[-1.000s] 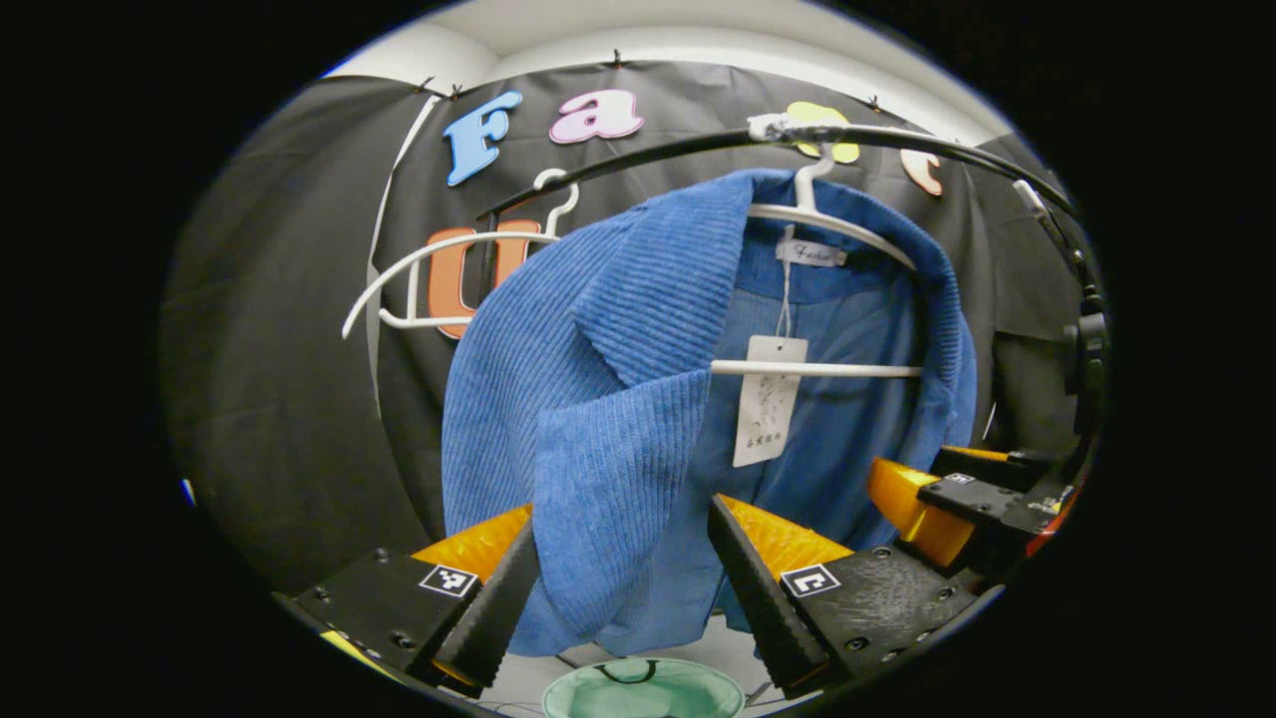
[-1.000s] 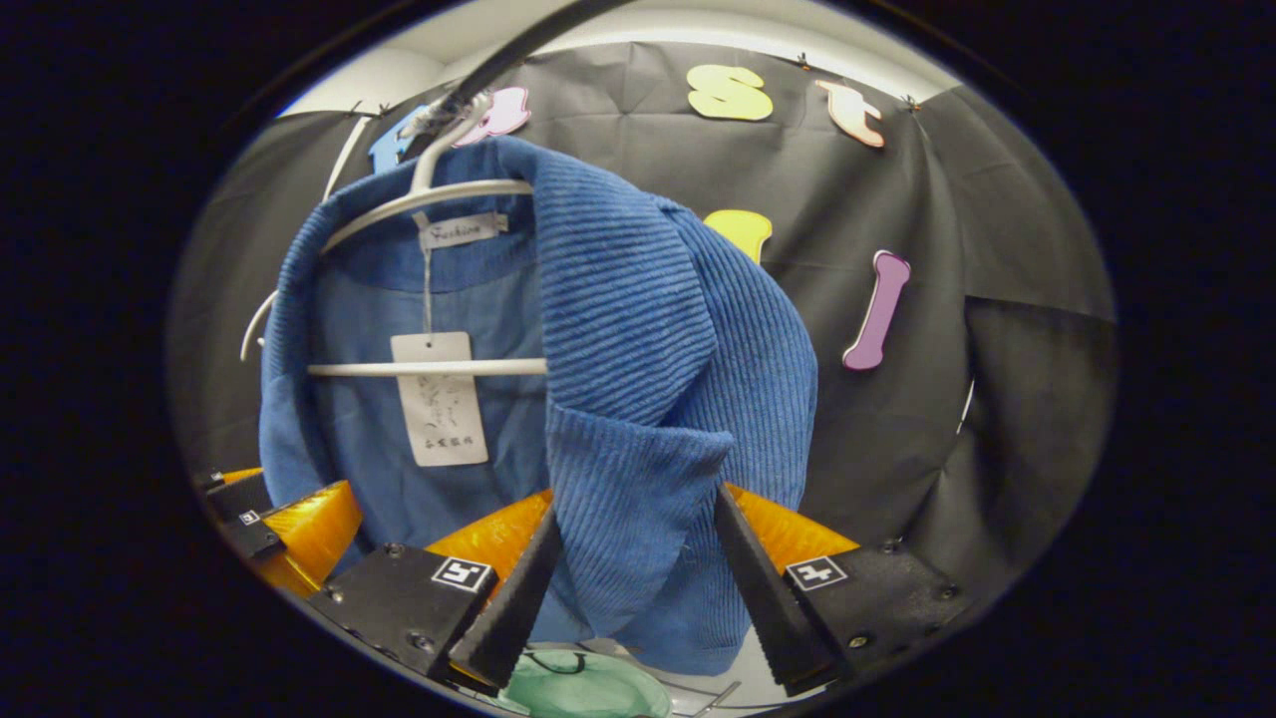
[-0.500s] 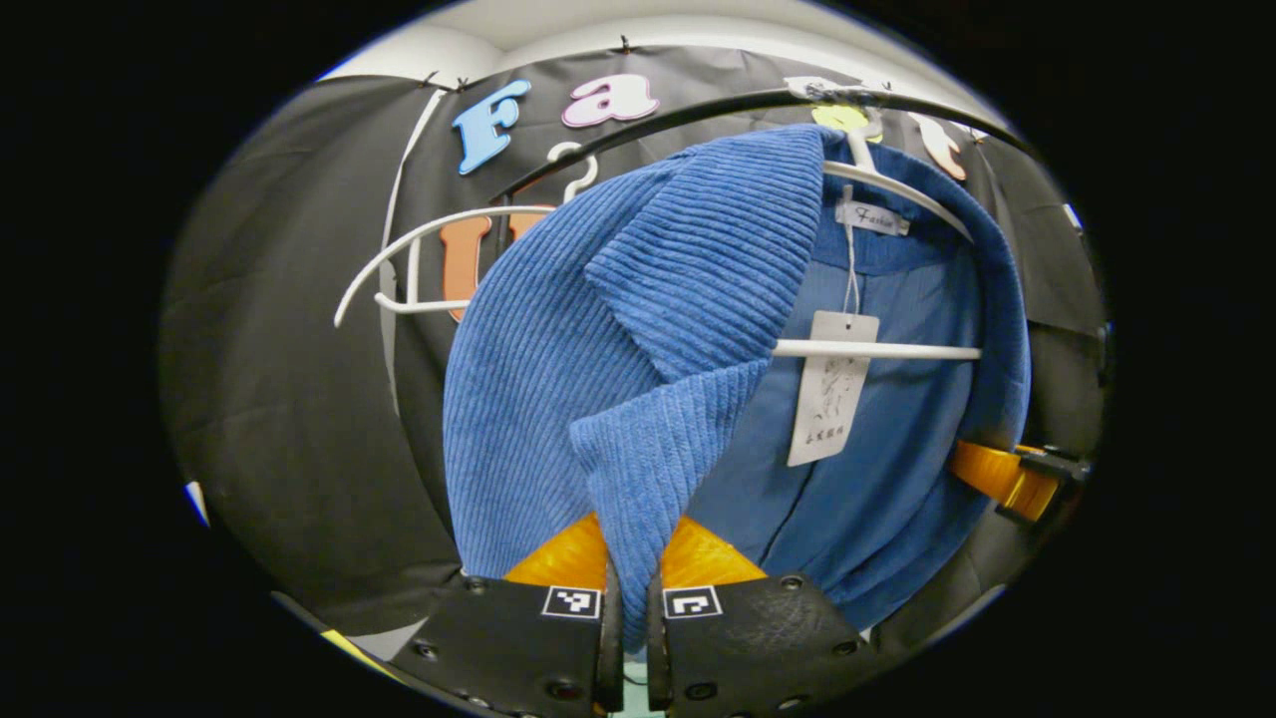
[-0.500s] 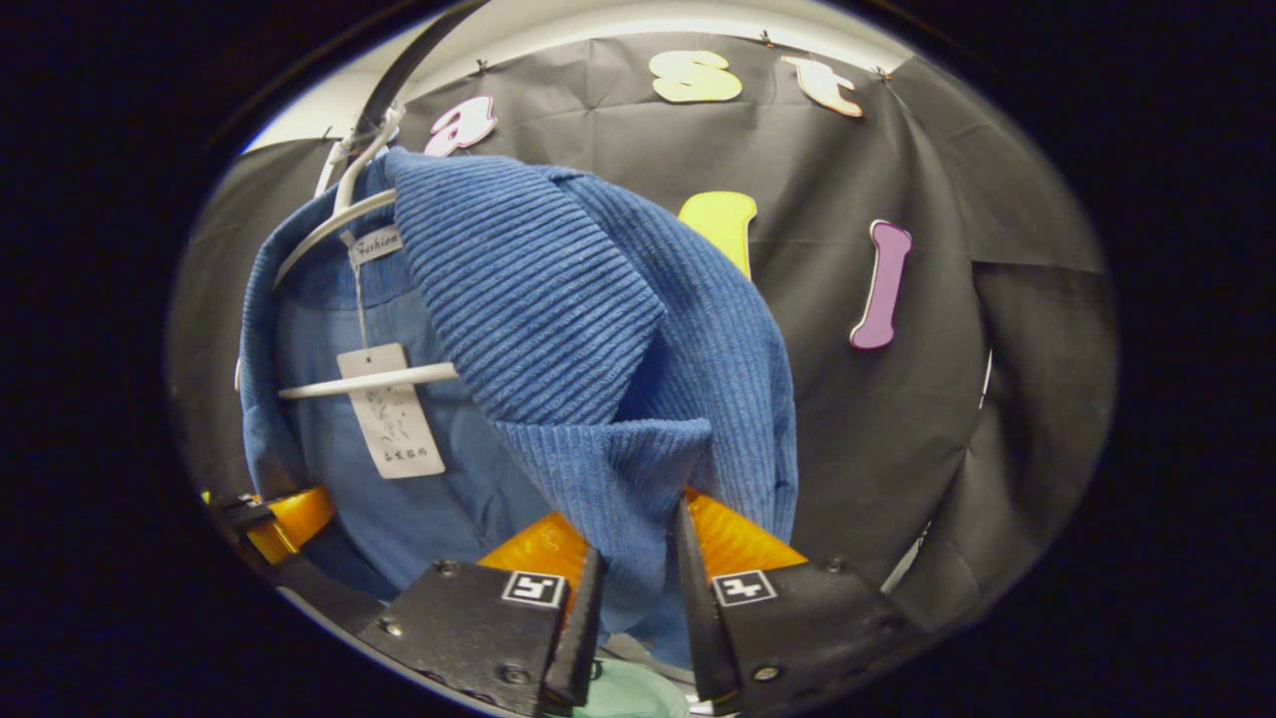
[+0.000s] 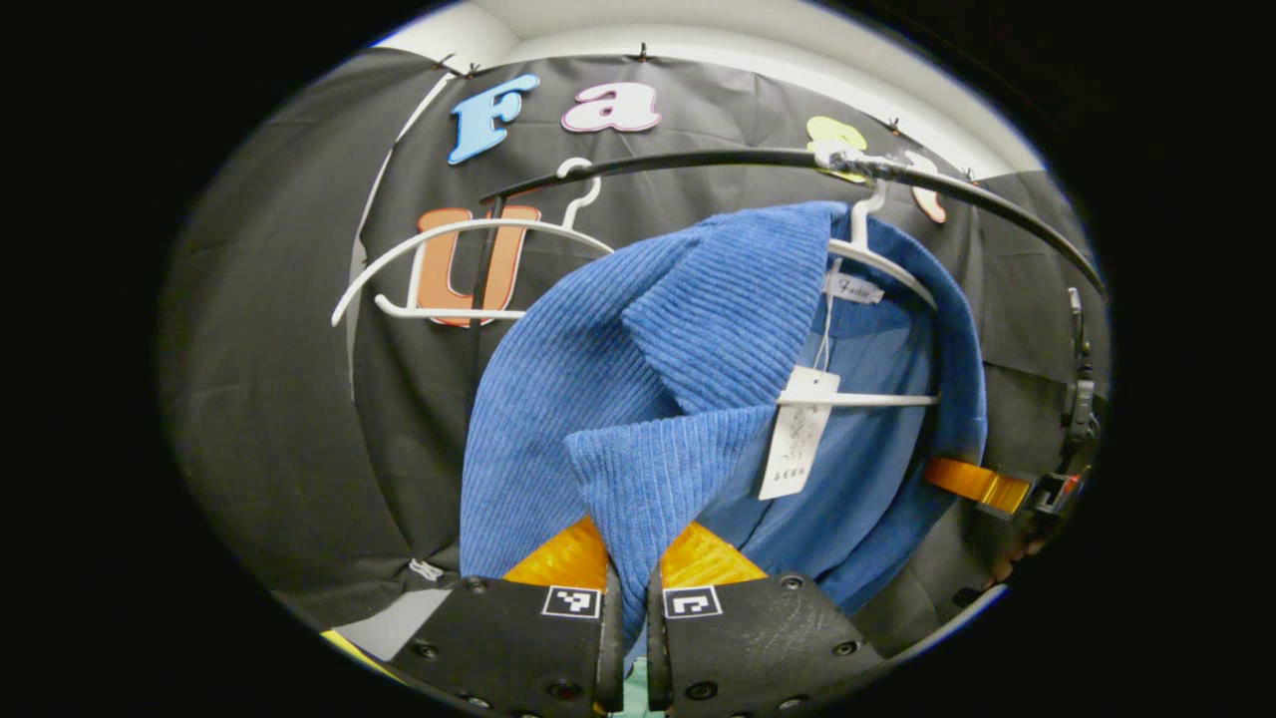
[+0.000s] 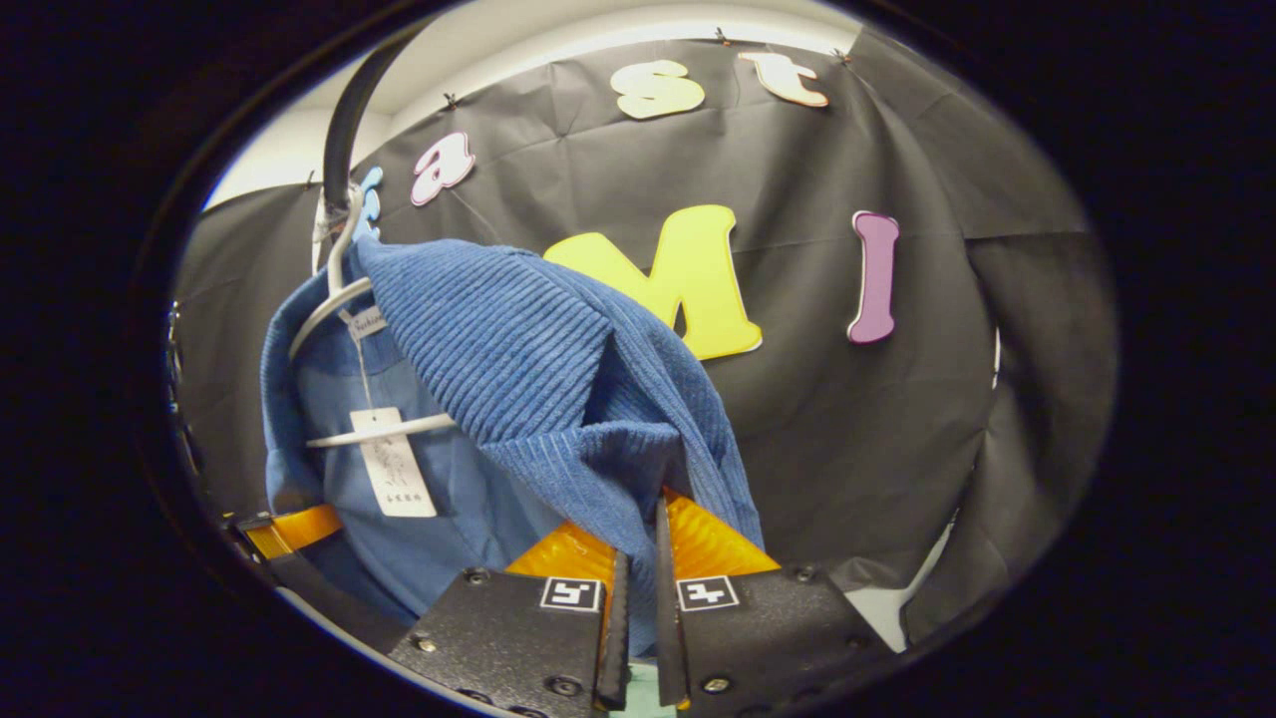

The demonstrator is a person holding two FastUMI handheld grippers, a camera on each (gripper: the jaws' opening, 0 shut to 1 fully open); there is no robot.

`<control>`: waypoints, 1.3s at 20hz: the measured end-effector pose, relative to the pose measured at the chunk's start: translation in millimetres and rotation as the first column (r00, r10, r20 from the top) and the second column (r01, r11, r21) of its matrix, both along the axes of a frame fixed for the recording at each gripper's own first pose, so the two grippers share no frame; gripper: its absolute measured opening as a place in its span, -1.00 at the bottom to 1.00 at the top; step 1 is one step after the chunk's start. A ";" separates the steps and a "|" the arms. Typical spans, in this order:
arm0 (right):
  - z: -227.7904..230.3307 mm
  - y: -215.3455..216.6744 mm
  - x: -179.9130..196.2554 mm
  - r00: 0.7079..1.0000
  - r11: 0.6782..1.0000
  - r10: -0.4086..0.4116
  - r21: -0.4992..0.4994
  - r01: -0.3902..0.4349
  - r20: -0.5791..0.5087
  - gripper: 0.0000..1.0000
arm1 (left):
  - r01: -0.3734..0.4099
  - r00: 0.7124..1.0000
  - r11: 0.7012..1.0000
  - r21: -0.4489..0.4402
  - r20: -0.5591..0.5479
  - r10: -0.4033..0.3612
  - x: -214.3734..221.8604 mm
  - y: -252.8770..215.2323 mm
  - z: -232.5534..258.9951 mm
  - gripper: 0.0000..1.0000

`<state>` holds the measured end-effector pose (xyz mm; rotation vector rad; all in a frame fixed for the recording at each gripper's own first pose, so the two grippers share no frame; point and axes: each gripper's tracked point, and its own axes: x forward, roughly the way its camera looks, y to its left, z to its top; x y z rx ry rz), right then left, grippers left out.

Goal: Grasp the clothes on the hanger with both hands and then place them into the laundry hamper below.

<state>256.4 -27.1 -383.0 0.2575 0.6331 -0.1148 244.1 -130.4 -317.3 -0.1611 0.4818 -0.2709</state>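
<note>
Now both claws are clamped on the blue corduroy jacket, a change from a second ago, when each stood apart around a front edge. In the left gripper view, the left gripper pinches the lapel edge at 6 o'clock; in the right gripper view, the right gripper pinches the opposite edge, also at 6 o'clock. Since the squeeze, both have drawn back and down, and the fabric looks stretched toward them. That suggests the grasp is complete and the pull-off has begun, though the jacket still hangs on its white hanger at 1 o'clock. Counted: two grippers, one jacket, one paper tag, two hangers. The spare empty hanger hangs at 10 o'clock, farther along the black rail.
</note>
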 end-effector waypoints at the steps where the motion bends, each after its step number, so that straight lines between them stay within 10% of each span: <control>1: 1.5 0.5 -1.6 1.000 1.000 0.004 0.024 -0.004 0.000 -0.70 | -0.010 1.000 1.000 0.009 0.013 0.010 1.3 6.9 4.7 -0.82; 26: 88.7 -60.9 53.0 0.948 0.837 -0.242 0.538 0.097 0.206 -0.82 | 0.013 0.998 0.976 -0.218 0.065 0.001 41.4 47.3 89.4 -0.87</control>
